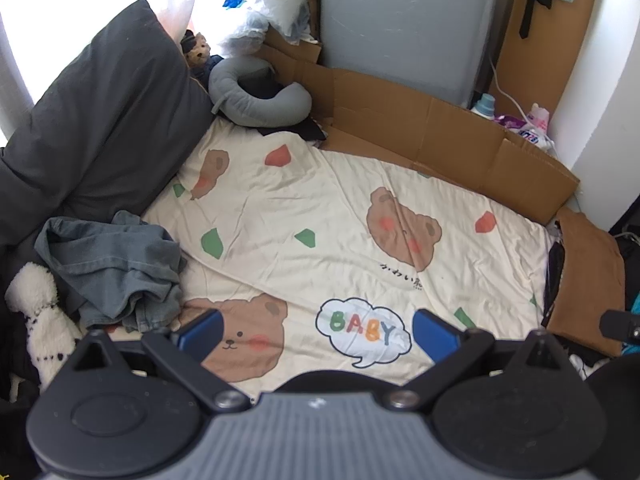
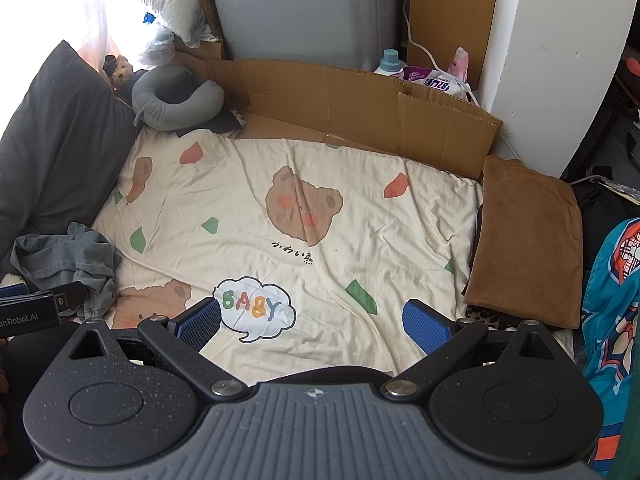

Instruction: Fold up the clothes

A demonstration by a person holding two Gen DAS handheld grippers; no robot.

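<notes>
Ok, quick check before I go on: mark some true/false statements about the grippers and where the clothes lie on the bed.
1. Both the left gripper and the right gripper are open and hold nothing. True.
2. The crumpled blue-grey garment lies at the left edge of the bear-print sheet. True.
3. The brown folded garment sits in the middle of the sheet. False: it lies at the sheet's right edge.
4. The grey neck pillow rests on the blue-grey garment. False: it lies apart, at the far end by the cardboard.
</notes>
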